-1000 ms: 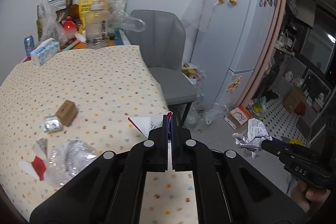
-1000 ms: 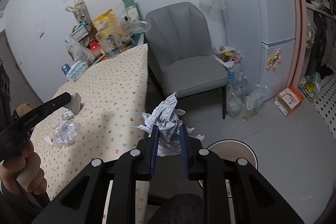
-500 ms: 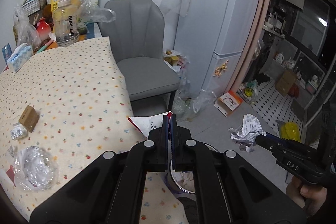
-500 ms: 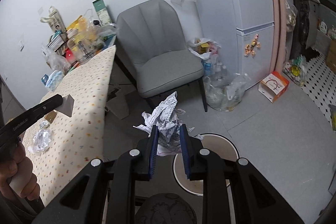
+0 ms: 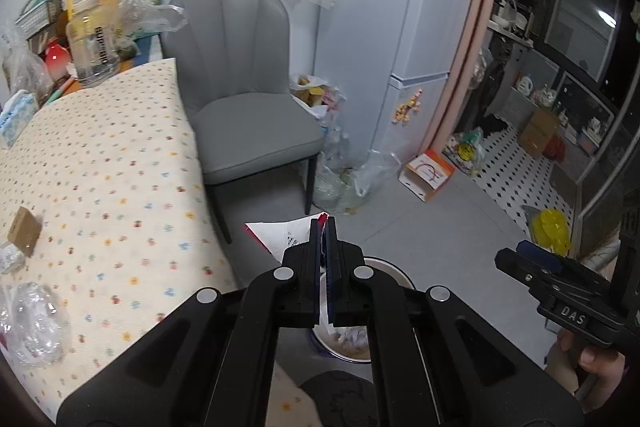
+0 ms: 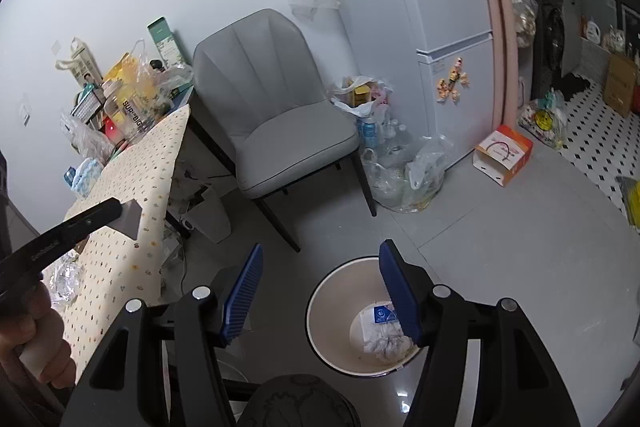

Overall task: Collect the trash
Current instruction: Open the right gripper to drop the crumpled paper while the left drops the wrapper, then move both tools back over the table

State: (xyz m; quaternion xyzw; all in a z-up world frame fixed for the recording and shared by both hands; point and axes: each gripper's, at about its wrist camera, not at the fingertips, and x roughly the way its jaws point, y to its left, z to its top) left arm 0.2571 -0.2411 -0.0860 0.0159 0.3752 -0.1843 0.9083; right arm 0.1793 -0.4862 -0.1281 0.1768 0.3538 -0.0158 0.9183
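- Right wrist view: right claw point(image 6: 320, 283) has just been opening; its jaws stand wide with nothing between them, above the white bin point(image 6: 320, 311).
- Crumpled paper point(image 6: 386, 345) lies inside the bin, below the claw.
- Left claw point(image 5: 323, 223) is clamped on a white paper scrap point(image 5: 280, 233) over the bin, beside the table point(image 5: 100, 167).

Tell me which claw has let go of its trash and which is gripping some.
The right claw stands open and empty, its crumpled paper lying in the bin. The left claw is shut on a white and red wrapper.
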